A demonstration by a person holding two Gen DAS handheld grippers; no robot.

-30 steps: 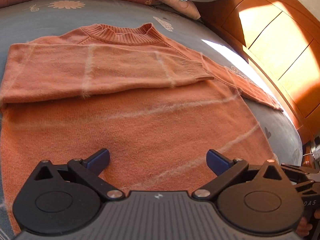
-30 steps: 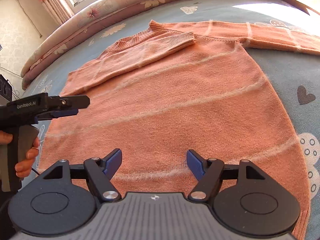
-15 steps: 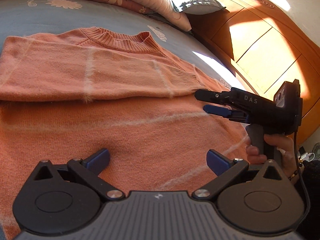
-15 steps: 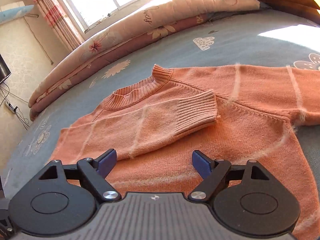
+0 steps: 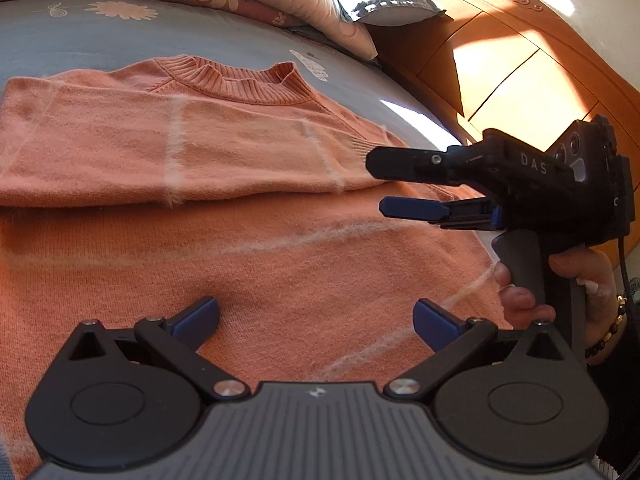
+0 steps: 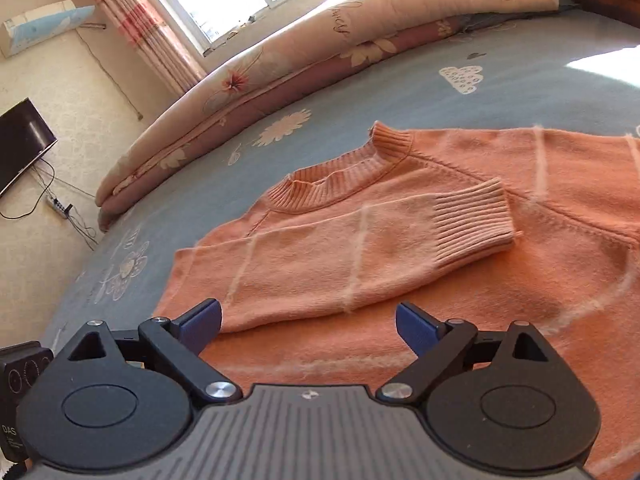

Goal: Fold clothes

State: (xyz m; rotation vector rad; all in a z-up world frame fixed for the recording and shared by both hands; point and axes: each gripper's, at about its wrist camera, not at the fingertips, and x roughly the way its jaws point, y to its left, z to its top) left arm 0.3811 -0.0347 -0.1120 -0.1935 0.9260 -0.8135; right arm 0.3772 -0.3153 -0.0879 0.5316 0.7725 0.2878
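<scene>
Orange sweater (image 5: 248, 248) lies flat on the bed (image 6: 360, 92), one sleeve (image 6: 340, 256) folded across. Right claw (image 5: 394, 184), level, seemingly just above its right side, released; left claw (image 5: 316, 316) near, released.

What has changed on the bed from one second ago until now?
The right hand-held gripper moved forward over the sweater toward the folded sleeve and collar; its jaws are open, nothing gripped. The left hand-held gripper stayed open near the hem. The sweater lies unchanged, one sleeve folded across the chest.
</scene>
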